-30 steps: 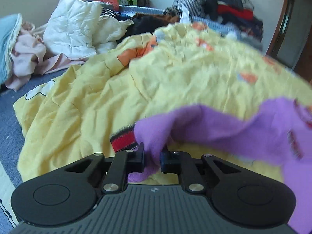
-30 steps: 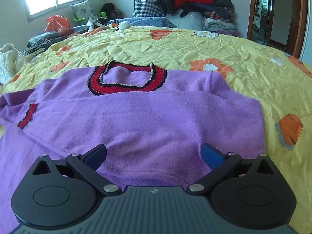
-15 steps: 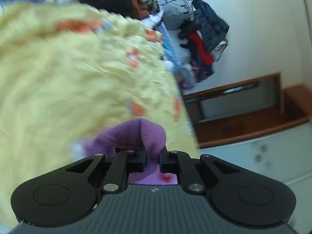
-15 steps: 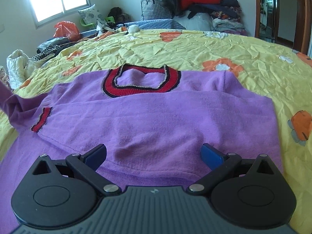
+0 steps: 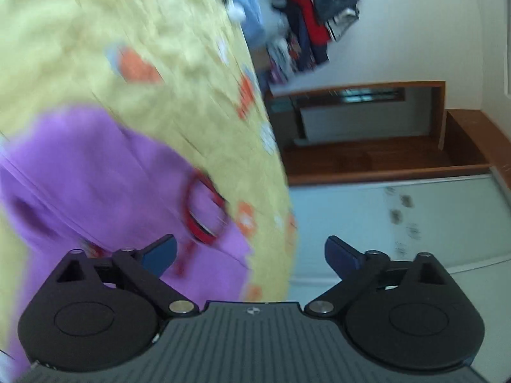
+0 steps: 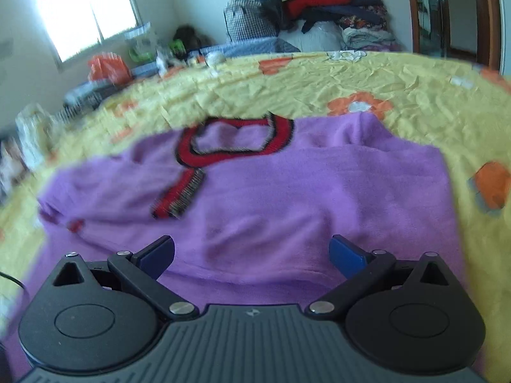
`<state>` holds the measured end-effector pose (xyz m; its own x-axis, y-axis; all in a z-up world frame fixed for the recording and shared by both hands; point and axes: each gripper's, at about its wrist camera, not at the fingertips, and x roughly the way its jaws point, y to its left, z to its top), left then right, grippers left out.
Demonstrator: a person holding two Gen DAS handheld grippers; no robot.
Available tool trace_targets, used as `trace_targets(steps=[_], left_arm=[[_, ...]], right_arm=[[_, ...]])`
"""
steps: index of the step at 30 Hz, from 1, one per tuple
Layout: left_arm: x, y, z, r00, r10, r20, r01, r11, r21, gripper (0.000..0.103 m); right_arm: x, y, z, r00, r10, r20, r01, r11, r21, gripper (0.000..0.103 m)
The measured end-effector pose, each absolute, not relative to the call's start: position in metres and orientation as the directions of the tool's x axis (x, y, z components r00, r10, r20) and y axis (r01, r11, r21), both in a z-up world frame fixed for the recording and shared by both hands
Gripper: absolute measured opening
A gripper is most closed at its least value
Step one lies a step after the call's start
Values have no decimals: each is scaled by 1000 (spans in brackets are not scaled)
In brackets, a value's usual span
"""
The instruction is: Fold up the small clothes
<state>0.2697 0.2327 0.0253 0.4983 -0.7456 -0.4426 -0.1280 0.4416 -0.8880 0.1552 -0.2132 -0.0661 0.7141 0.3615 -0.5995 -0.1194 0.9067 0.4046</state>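
Note:
A small purple sweater (image 6: 271, 198) with a red and black collar (image 6: 236, 137) lies flat on the yellow flowered bedspread (image 6: 367, 76). Its left sleeve is folded across the chest, the red cuff (image 6: 180, 196) resting just below the collar. My right gripper (image 6: 250, 253) is open, low over the sweater's near hem, nothing between its fingers. In the rolled, blurred left wrist view the sweater (image 5: 95, 175) and its collar (image 5: 202, 214) sit at the lower left. My left gripper (image 5: 250, 255) hovers over the sweater's edge, its jaws opening wide with nothing between them.
Piled clothes and bags (image 6: 306, 9) stand against the far wall beyond the bed. An orange bag (image 6: 107, 67) and other clutter line the bed's far left under the window (image 6: 80, 9). A wooden door frame (image 6: 491, 16) is at right. The bedspread (image 5: 159, 63) fills the left view.
My left gripper carried the sleeve across the sweater, rolled hard, then let it go and opened. The sleeve now lies folded on the chest. The right gripper stayed open, nearly still.

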Motion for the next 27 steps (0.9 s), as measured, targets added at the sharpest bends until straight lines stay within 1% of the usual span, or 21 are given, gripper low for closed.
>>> trace_targets(steps=[2, 4, 6, 7, 8, 9, 10, 11, 13, 14, 15, 16, 17, 19, 22, 24, 26, 27], left_arm=[[260, 255, 16, 520, -681, -516, -140, 528, -838, 101], [259, 272, 2, 529, -625, -574, -137, 605, -784, 101], [263, 287, -11, 515, -569, -641, -146, 679, -719, 101], [266, 290, -15, 513, -542, -666, -141, 712, -688, 101], [269, 292, -19, 515, -517, -683, -129, 741, -659, 101], [272, 293, -24, 520, -503, -691, -123, 756, -643, 100], [276, 291, -28, 515, -502, -695, -106, 767, -633, 99], [278, 289, -30, 517, -488, -704, -97, 783, -614, 95], [283, 280, -37, 507, -461, -728, -76, 818, -571, 93], [285, 277, -53, 495, -464, -735, -60, 825, -561, 83], [287, 275, -58, 481, -471, -739, -59, 824, -564, 52], [288, 275, -66, 463, -469, -752, -74, 825, -560, 34], [287, 275, -74, 455, -472, -755, -81, 823, -563, 22], [281, 278, -76, 470, -481, -740, -58, 820, -569, 22], [272, 289, -72, 492, -497, -715, -71, 795, -602, 21], [269, 295, -67, 510, -488, -708, -68, 798, -599, 21], [266, 298, -64, 517, -483, -707, -53, 806, -589, 21], [265, 300, -64, 519, -480, -707, -54, 807, -588, 21]], right_arm=[[166, -217, -72, 702, 448, -554, -111, 837, 536, 103], [180, -217, -77, 698, 470, -541, -75, 799, 597, 103], [195, -215, -77, 705, 478, -524, -59, 776, 628, 98], [204, -215, -79, 697, 498, -517, -44, 749, 661, 88], [214, -215, -83, 678, 524, -516, -22, 716, 697, 75], [222, -215, -87, 667, 544, -509, -2, 685, 729, 67], [227, -215, -90, 660, 557, -504, 13, 663, 749, 52], [232, -213, -91, 654, 562, -507, 21, 656, 754, 48], [237, -208, -94, 643, 573, -509, 31, 644, 764, 48], [238, -207, -93, 643, 572, -509, 39, 640, 768, 48], [239, -205, -90, 642, 572, -511, 35, 643, 765, 48], [239, -203, -87, 644, 575, -504, 26, 642, 766, 49], [237, -201, -84, 653, 572, -497, 23, 641, 767, 49], [235, -199, -80, 657, 566, -498, 14, 651, 759, 50], [243, -194, -87, 627, 563, -539, 37, 669, 742, 49], [248, -193, -91, 618, 592, -516, 30, 639, 769, 49], [254, -187, -89, 610, 577, -544, 19, 675, 738, 44], [256, -183, -87, 600, 563, -568, 18, 701, 713, 37]])
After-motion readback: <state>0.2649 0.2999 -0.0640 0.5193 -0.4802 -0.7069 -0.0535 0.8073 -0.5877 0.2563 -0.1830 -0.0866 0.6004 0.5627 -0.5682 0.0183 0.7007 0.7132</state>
